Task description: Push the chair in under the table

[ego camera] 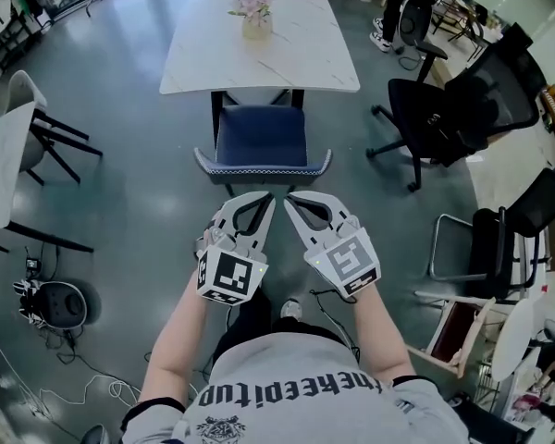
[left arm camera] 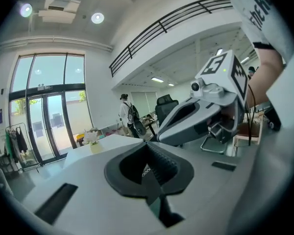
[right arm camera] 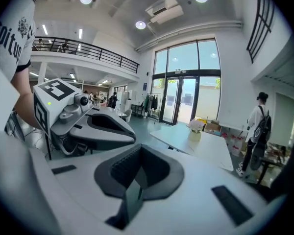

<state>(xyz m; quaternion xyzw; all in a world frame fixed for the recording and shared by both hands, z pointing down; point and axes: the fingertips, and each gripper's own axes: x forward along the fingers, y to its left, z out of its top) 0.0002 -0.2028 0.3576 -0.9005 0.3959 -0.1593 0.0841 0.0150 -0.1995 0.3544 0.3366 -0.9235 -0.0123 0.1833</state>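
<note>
The chair point(ego camera: 259, 137) has a dark blue seat and a curved grey-blue backrest. It stands at the near edge of the white marble table point(ego camera: 203, 58), with the front of the seat under the tabletop. My left gripper point(ego camera: 269, 198) and right gripper point(ego camera: 290, 198) are side by side just on my side of the backrest, tips close together, both shut and empty. Whether they touch the chair I cannot tell. In the left gripper view the jaws point(left arm camera: 146, 144) are shut, with the right gripper point(left arm camera: 206, 109) beside them. The right gripper view shows its jaws point(right arm camera: 139, 149) shut and the table point(right arm camera: 210, 153) ahead.
A vase of flowers point(ego camera: 255, 12) stands on the table. Black office chairs point(ego camera: 453, 109) are at the right, with a folding chair point(ego camera: 513, 225) nearer. Another table point(ego camera: 0, 160) and a white chair point(ego camera: 23, 95) are at the left. Cables and a round device point(ego camera: 57, 303) lie on the floor. A person point(right arm camera: 257, 126) stands beyond the table.
</note>
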